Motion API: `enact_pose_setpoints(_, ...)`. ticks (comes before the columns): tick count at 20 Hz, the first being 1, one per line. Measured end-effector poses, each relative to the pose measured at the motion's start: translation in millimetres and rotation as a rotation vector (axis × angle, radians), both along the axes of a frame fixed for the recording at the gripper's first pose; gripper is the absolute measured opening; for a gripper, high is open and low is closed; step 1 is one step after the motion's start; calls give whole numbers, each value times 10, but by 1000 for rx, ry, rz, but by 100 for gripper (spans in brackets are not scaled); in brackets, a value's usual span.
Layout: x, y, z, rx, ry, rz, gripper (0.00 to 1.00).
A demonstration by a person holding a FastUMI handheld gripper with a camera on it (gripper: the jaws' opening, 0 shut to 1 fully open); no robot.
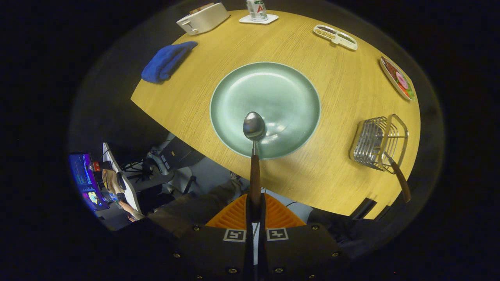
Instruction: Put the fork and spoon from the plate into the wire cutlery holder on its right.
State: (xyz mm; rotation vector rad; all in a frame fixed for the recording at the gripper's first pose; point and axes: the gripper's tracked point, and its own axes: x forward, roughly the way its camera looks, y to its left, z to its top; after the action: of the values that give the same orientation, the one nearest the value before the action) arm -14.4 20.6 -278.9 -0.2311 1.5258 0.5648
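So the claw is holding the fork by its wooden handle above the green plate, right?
Not quite. The gripper view shows the claw shut on a spoon, not a fork, held by its wooden handle above the green plate. Another wooden handle already sticks out of the wire cutlery holder.

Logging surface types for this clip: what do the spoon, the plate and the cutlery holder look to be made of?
Spoon, held between the gripper fingers: polished metal bowl with bright reflections, brown handle that looks like wood.
Plate: pale green, glossy, likely glazed ceramic, judging by its soft highlights.
Cutlery holder: thin shiny metal wire; a similar brown handle sticks out of it.
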Motion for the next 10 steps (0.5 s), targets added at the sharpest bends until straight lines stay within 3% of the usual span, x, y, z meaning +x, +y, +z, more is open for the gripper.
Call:
enact_pose_setpoints(6,83,-583,361,-5,-21,-56,5)
enact_pose_setpoints(10,106,-966,606,22,-20,-140,5)
